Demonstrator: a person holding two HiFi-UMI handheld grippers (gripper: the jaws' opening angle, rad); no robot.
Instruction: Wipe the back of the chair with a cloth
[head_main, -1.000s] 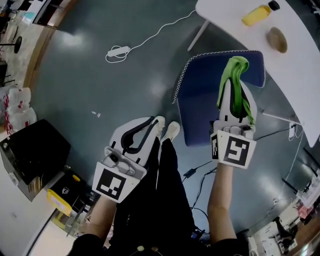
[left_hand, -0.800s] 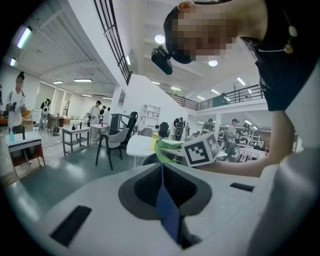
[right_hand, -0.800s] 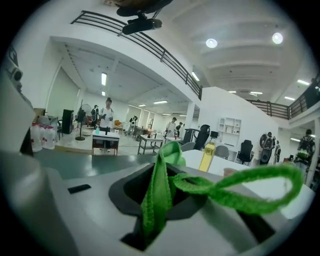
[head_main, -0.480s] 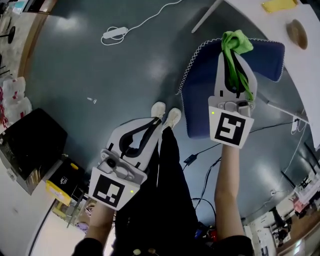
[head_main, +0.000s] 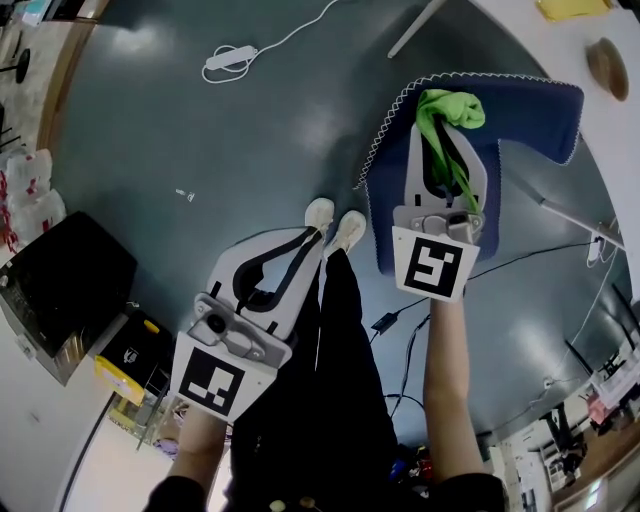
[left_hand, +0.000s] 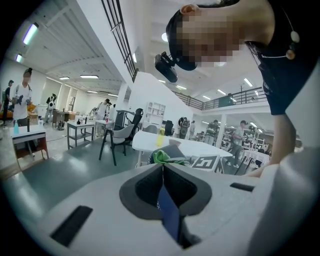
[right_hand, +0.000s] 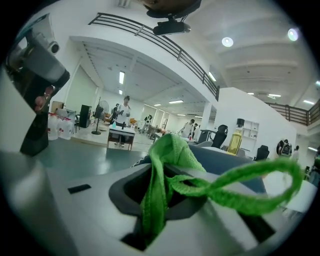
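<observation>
R gripper (head_main: 441, 140) is clamped on the green cloth (head_main: 450, 106). In the right gripper view the fabric runs down through the slot between the jaws, one bunch stands up past the tips, and a twisted loop trails off to the right. In the head view that bunch sits right at the jaw tips, over the blue chair (head_main: 520, 115), close to the piped rim at the chair's far-left corner. Can't tell whether cloth and chair actually touch. The right gripper view puts the blue surface just behind the bunch.

L gripper (head_main: 303, 248) is shut w/ nothing in it; the left gripper view shows its jaws pressed together at the tip. It hangs low over the person's legs, near the white shoes (head_main: 335, 222), well apart from chair and cloth.

White table (head_main: 520, 25) is at the top-right of the head view, w/ a yellow bottle (head_main: 566, 8) and a brown object (head_main: 608, 66) near its far edge. On the floor, a white power strip (head_main: 228, 58) w/ its cord lies top centre, and a black box (head_main: 65, 290) sits far left.
</observation>
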